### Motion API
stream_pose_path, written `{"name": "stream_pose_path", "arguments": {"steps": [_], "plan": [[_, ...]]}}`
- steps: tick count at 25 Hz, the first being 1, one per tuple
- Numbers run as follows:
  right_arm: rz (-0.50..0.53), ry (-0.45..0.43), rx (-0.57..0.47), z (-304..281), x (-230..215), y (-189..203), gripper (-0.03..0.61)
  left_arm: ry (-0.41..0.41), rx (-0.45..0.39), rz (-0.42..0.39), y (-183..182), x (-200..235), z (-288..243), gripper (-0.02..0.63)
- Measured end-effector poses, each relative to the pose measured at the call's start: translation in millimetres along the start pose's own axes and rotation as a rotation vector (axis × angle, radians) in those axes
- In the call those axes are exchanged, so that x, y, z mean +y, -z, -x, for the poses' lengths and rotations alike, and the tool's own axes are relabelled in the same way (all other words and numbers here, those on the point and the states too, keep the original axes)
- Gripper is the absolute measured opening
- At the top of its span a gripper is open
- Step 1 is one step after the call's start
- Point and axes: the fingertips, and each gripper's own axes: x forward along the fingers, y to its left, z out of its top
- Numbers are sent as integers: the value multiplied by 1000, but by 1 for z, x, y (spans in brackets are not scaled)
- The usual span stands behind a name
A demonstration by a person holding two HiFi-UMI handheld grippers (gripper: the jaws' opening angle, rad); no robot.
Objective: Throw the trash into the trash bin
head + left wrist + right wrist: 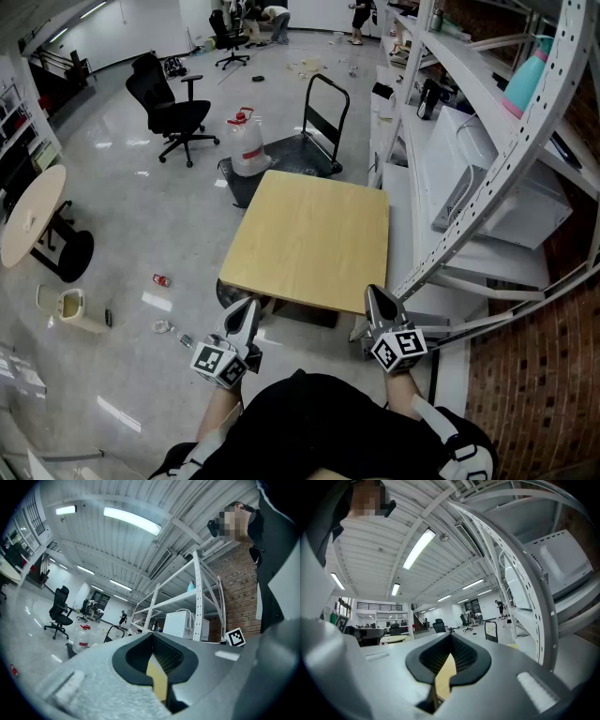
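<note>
A wooden table (309,239) is standing straight ahead of me, its top lying bare for a reach. A white shelf rack (469,66) is crowding my right side. The floor (122,234) on my left is lying open, broken only by a small bin (67,307), scattered litter (161,279) and a round table (33,216).

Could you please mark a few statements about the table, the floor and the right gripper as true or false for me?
1. The wooden table has nothing on its top. True.
2. A small red item lies on the floor left of the table. True.
3. The right gripper holds trash. False: its jaws are together with nothing between them.
4. The black office chair lies tipped over. False: it stands upright.
5. The water jug stands on the table. False: it stands beyond the table, beside the trolley.
</note>
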Motion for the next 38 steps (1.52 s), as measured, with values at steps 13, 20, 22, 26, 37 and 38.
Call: {"name": "stream_pose_path", "arguments": {"steps": [13,20,22,26,37,38], "plan": [[0,-17,-1,-8,-1,1,5,-23,-25,27,-1,4,-1,3],[-18,-13,-2,-10,-6,1,5,-46,-21,28,-6,3,1,3],[-29,-24,-6,-12,-5,2,6,-52,-25,22,-5,4,2,3],[-44,-41,-9,-19,-6,1,6,-79,-36,27,-5,6,5,2],[3,-222,26,-48,19,6,6,-222,-67,-17,-16,8,36,2],[7,-244,27,-51,24,6,6,-243,-65,-26,-16,10,43,2]]}}
